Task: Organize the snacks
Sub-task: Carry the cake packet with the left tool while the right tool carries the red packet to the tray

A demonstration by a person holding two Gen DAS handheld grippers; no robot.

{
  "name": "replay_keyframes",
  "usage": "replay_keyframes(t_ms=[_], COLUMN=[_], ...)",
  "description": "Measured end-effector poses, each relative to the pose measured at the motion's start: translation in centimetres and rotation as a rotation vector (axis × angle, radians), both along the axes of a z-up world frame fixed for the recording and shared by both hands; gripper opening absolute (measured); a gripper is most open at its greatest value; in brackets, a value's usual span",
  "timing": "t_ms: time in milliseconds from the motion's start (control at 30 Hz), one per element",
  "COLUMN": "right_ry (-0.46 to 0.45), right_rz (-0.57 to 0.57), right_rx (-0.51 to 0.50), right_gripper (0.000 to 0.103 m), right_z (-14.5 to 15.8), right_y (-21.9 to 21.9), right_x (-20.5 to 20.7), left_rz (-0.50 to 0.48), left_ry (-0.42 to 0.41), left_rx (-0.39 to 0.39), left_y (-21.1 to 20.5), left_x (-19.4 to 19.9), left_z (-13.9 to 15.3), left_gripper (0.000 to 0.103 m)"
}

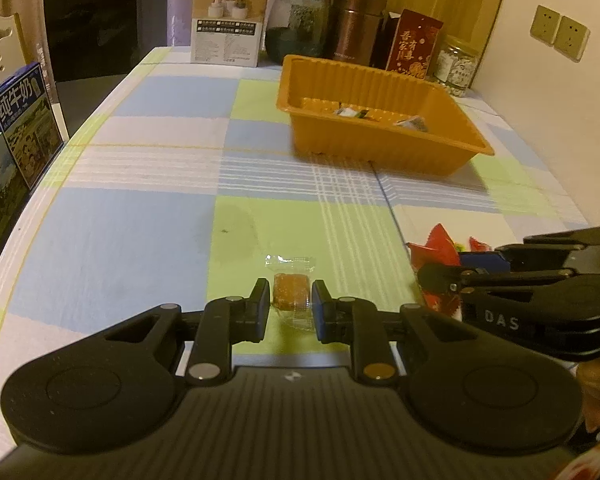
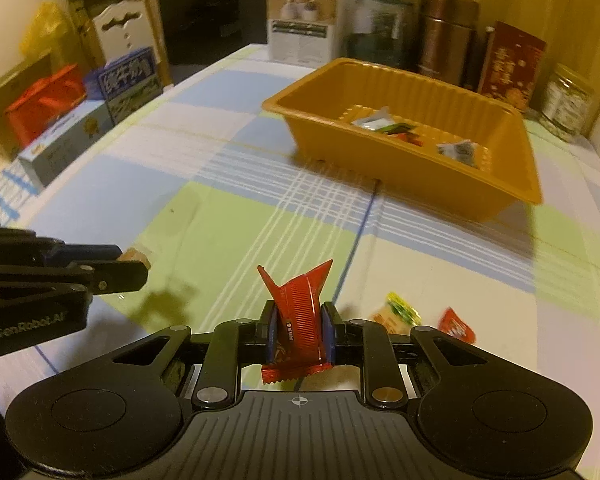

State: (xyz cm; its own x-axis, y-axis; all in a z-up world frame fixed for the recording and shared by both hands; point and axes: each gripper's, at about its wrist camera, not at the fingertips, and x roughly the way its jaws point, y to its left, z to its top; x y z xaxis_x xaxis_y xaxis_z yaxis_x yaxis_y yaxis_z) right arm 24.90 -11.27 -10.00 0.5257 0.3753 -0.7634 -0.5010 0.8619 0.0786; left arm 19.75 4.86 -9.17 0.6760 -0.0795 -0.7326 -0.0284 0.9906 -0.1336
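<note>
Checked cloth in blue, green and white covers the table (image 1: pixel 140 240) under both my claws. My right claw (image 2: pixel 299 330) is clamped on a red wrapper (image 2: pixel 298 316), which stands up between the pads with its crimped tail fanning out above them; the grip looks firm, and it seems lifted clear of the cloth. My left claw (image 1: pixel 291 304) sits narrow around a small amber sweet in clear wrap (image 1: pixel 291 294). The pads flank it closely, but I cannot tell whether they actually press it or only bracket it.

To do this step well, I would close the left fully on the sweet's body, not on the slippery clear ends, before lifting. Just right of my right claw lie two more snacks, a yellow-green packet (image 2: pixel 396 312) and a small red one (image 2: pixel 456 326). Well beyond, the orange tray (image 2: pixel 420 168) already holds a few wrapped pieces. I judge each claw should carry its load over the near rim and let go low inside, one after the other so the claws do not collide.
</note>
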Motion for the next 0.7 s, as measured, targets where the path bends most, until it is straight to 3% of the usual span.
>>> replay_keyframes(t_ms=[333,700], right_ry=[0.033,0.020], right_rz=[-0.119,-0.162], right_rx=[0.080,0.113], right_gripper=[0.023,0.023], right_z=[2.8,4.9], right_y=[-3.0,-4.9], right_x=[-2.3,-3.9], left_rz=[-0.027,-0.046], left_ry=[-0.036,-0.069], left_rx=[0.006,0.022], left_y=[-1.4,-2.5], left_x=[-0.9,-2.2], left_z=[2.4,4.6], left_gripper=[0.020,0.020])
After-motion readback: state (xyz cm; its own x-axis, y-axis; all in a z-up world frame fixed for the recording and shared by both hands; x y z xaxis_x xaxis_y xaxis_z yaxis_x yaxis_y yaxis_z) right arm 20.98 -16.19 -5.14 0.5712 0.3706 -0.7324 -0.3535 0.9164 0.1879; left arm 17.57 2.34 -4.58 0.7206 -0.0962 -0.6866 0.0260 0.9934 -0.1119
